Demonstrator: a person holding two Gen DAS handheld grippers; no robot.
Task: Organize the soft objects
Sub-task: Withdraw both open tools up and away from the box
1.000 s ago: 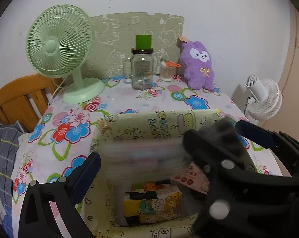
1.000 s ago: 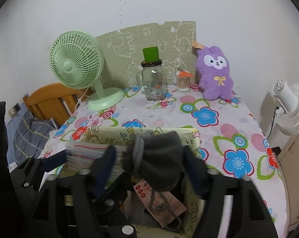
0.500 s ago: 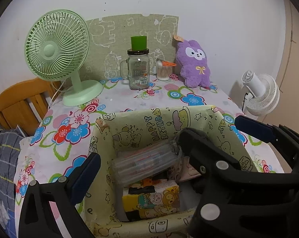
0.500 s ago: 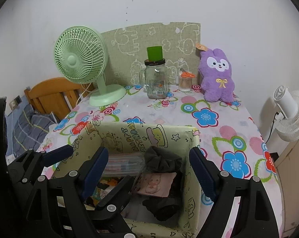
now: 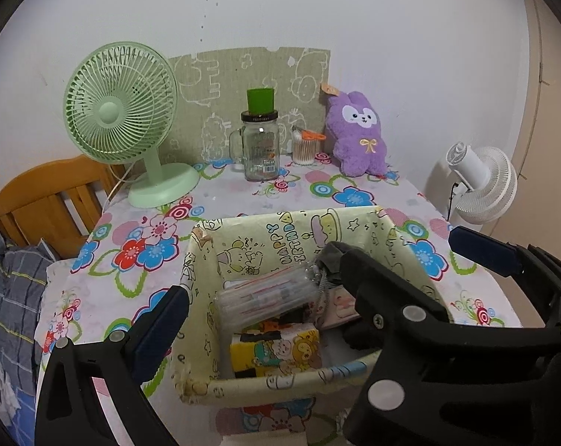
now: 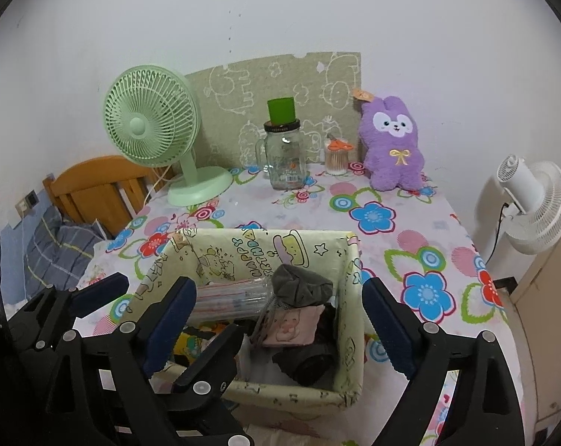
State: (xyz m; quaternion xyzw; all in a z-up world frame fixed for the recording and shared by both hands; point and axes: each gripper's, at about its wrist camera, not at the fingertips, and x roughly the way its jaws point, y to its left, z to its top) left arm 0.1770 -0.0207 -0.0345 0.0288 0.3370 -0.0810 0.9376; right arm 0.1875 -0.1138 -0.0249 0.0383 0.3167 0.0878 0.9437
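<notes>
- Now that its jaws have just been opening, the right claw (image 6: 276, 319) stands released, empty, above the cartoon-printed yellow fabric box (image 6: 349, 260) on the flowered bench (image 6: 392, 200).
- The left claw (image 5: 317, 271) gapes too.
- The limp, light grey knitted bundle (image 6: 299, 288) lies inside; pinch its bunched top.

hidden: box (image 5: 206, 297) bottom (under contents) | cut off: chair (image 5: 38, 204) | unreadable: jar (image 5: 260, 148) label

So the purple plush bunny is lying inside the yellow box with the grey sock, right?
Not quite. The bunny sits upright on the table against the wall, behind the box. Only the grey sock is in the box, as the right wrist view shows.
</notes>
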